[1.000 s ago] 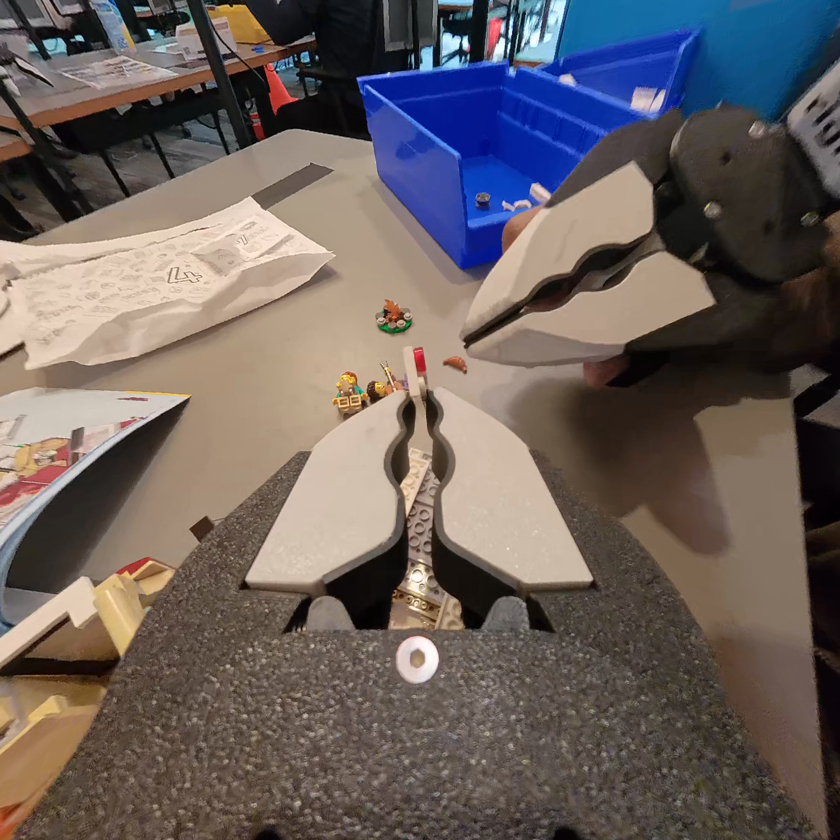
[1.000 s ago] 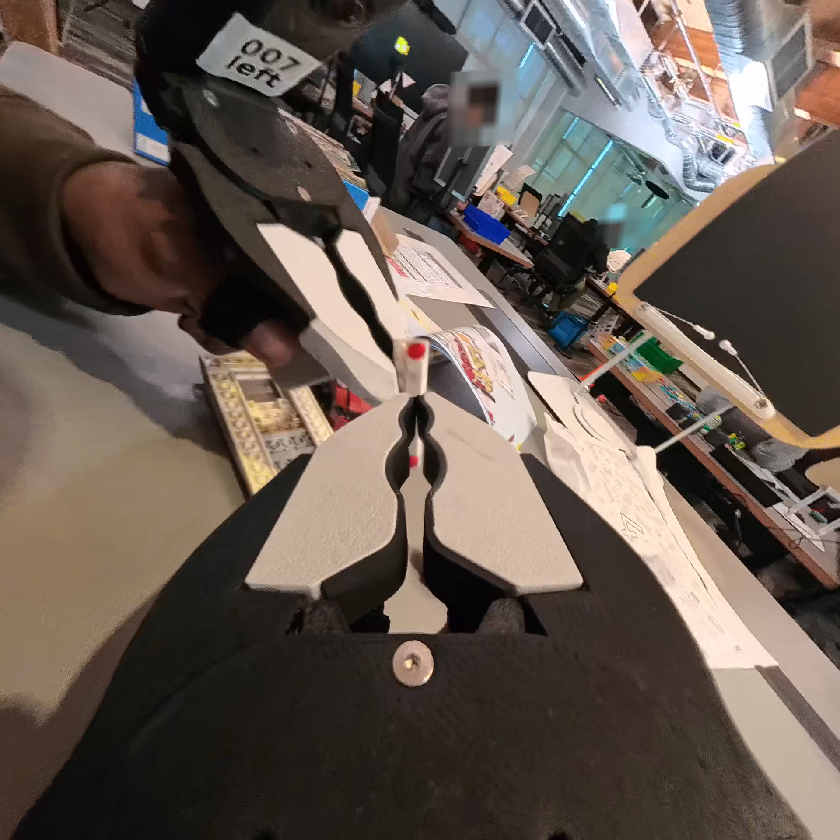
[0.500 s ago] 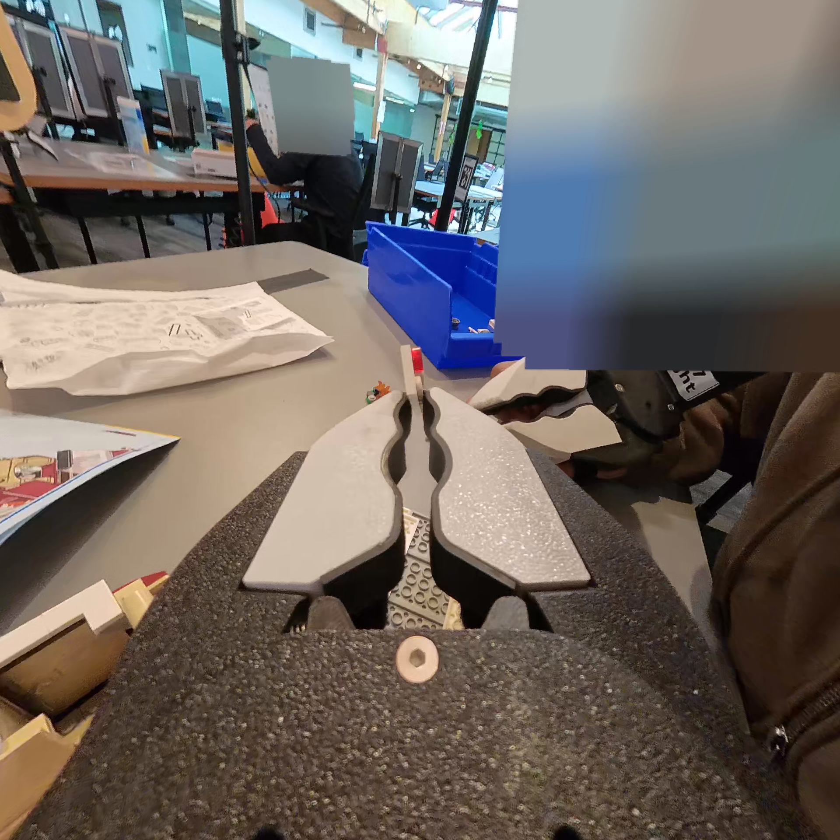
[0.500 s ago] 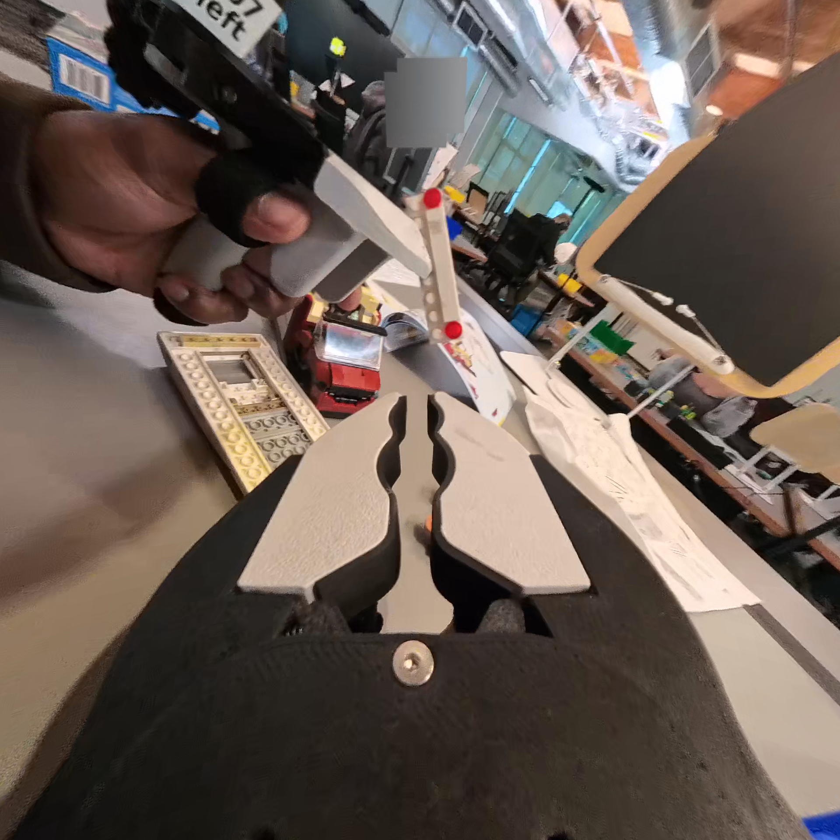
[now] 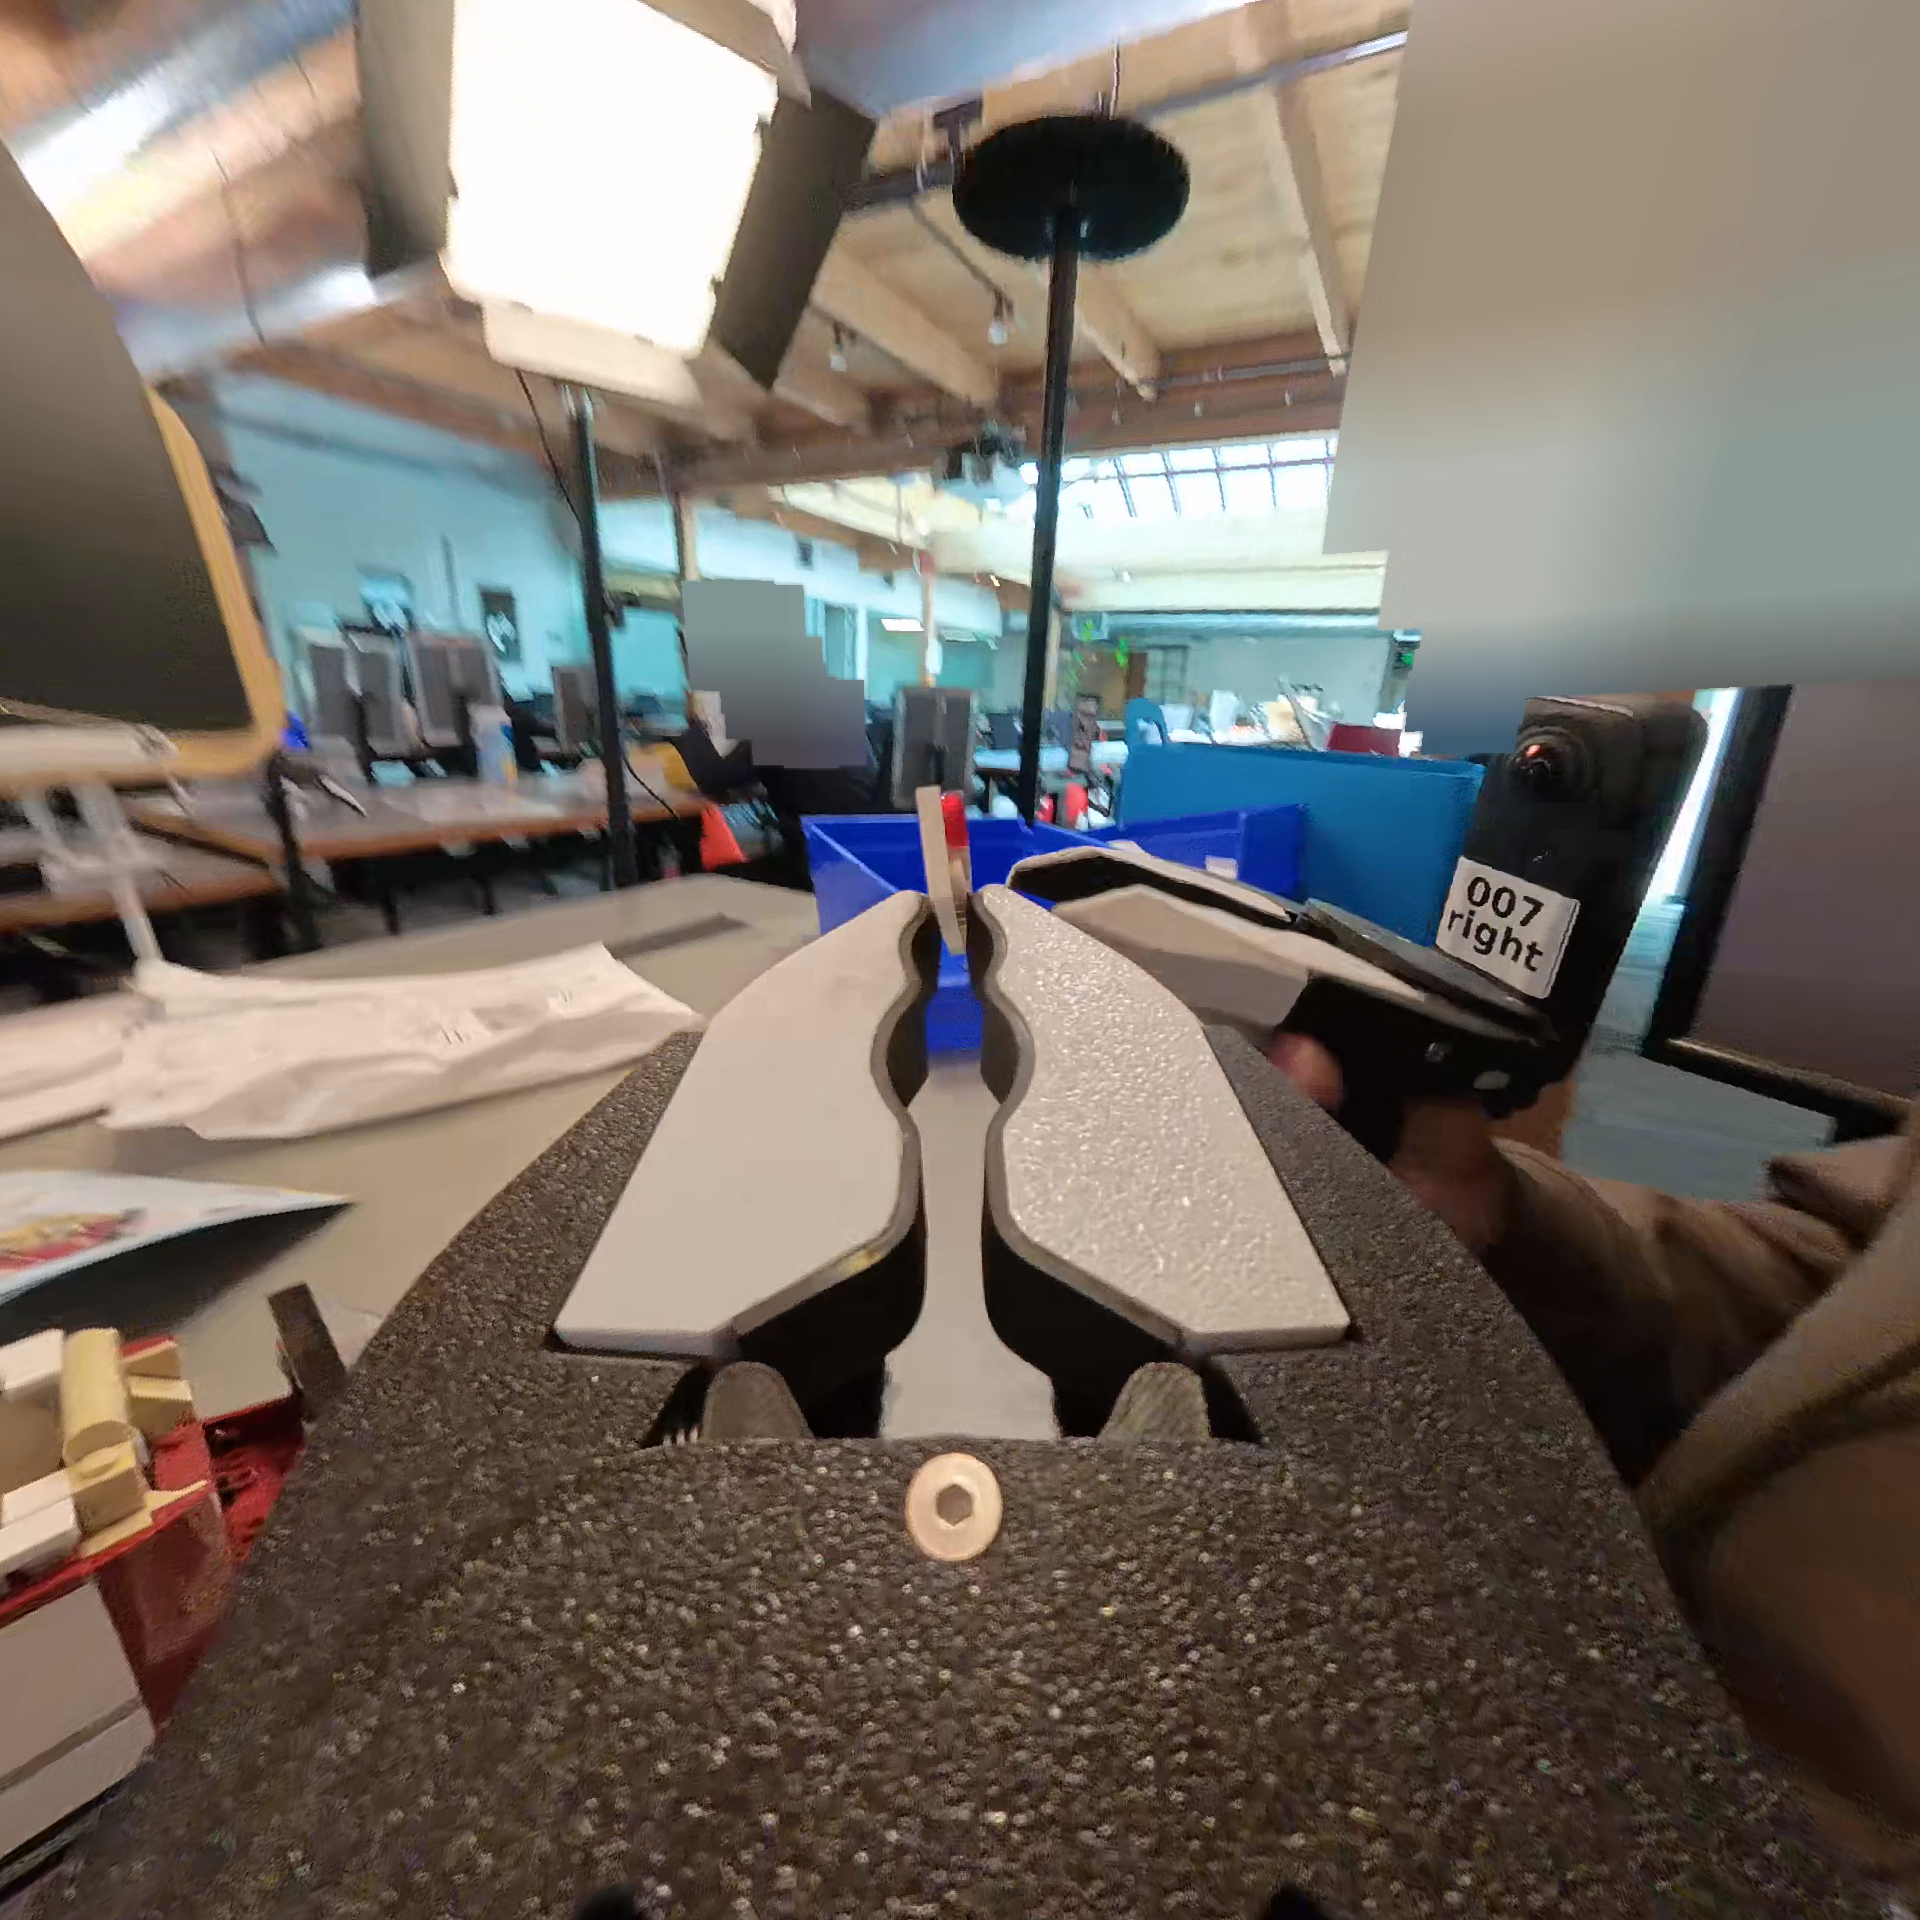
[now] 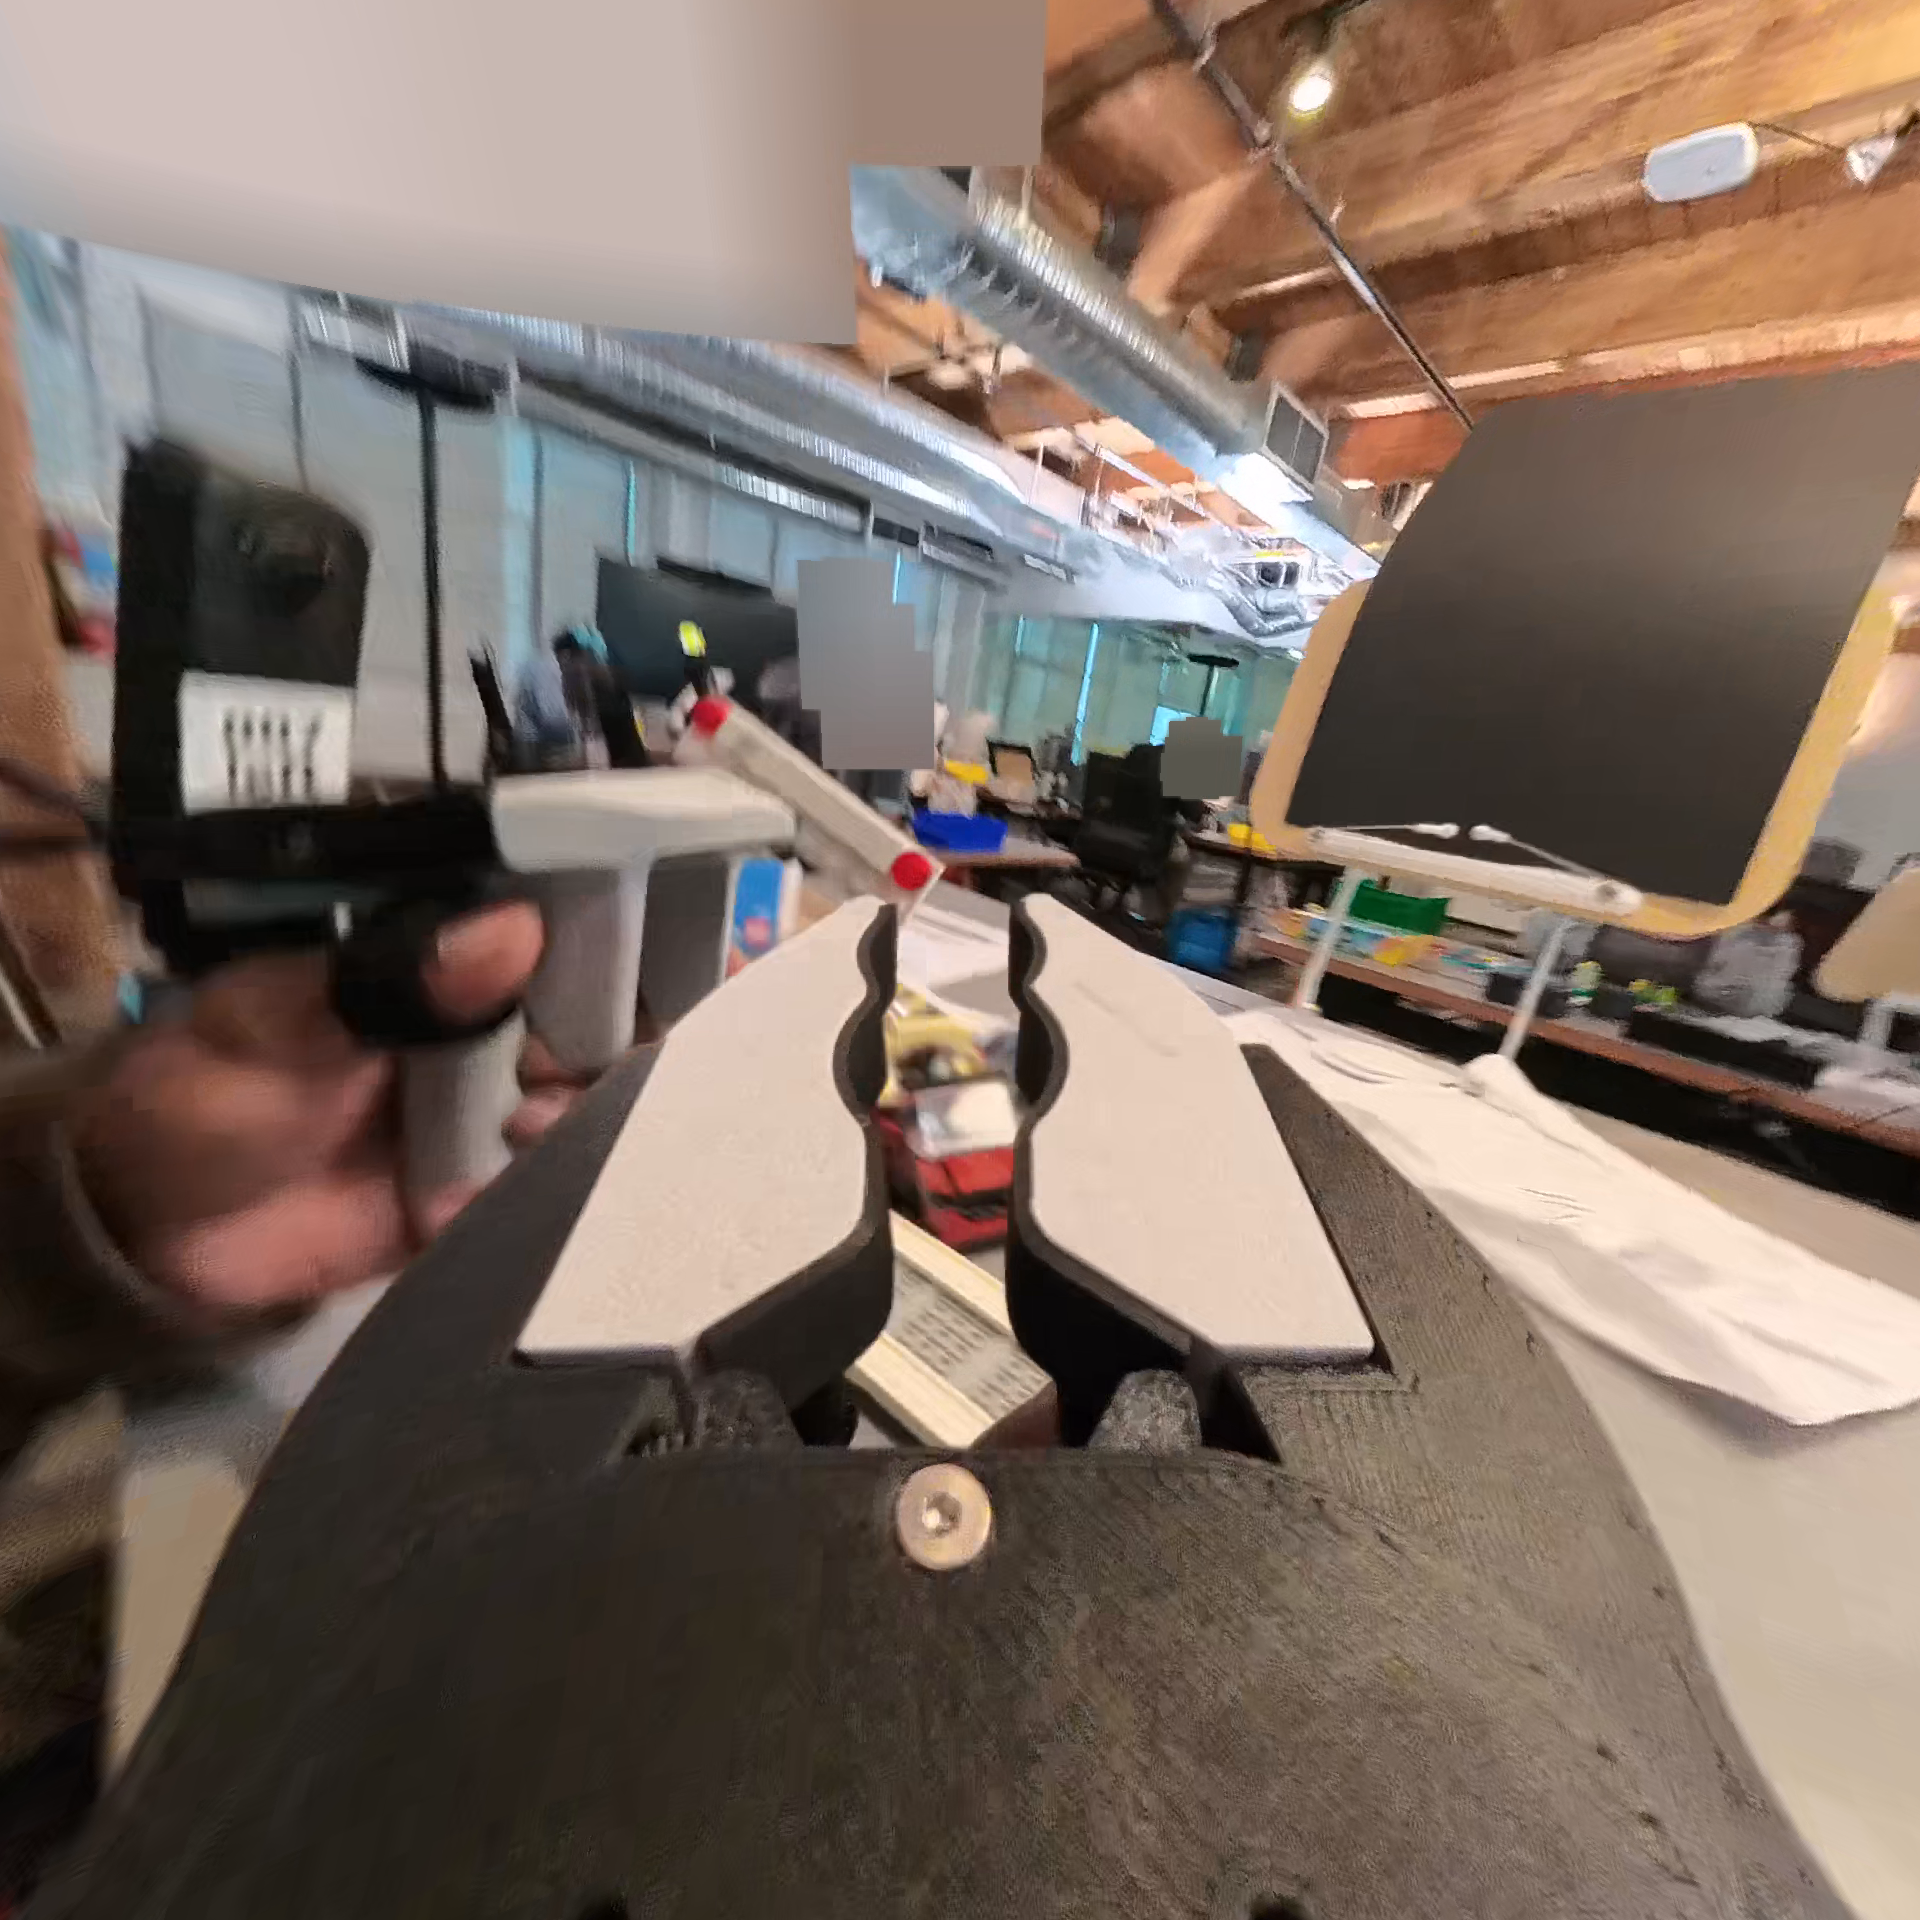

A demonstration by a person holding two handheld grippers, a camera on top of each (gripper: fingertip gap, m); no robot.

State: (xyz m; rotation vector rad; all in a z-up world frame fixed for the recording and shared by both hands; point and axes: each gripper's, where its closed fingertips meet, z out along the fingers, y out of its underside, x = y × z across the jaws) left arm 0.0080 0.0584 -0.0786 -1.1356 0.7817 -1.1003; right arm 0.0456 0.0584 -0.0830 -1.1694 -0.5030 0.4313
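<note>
My left gripper (image 5: pixel 951 914) is raised level above the table, its fingertips pinching the lower end of a thin white beam (image 5: pixel 940 883) with a red pin at each end, which stands almost upright out of the tips. In the right wrist view that beam (image 6: pixel 805 795) slants down to the right from the left gripper's tips, a red pin (image 6: pixel 910 869) at its lower end just beside my right gripper's left fingertip; I cannot tell if they touch. My right gripper (image 6: pixel 948 914) is spread, nothing between its pads, and it points across toward the left one; a hand (image 6: pixel 281 1101) wraps the left gripper's grey handle. Just behind the beam stands a blue bin (image 5: pixel 883 862) on the grey table (image 5: pixel 436 1174); I cannot see its contents from here. To the left lies a white paper bag (image 5: pixel 364 1029), nearer an instruction booklet (image 5: pixel 125 1226), and at the near left a red and tan brick model (image 5: pixel 94 1455). Under the right gripper lies a tan studded plate (image 6: pixel 956 1351).
</note>
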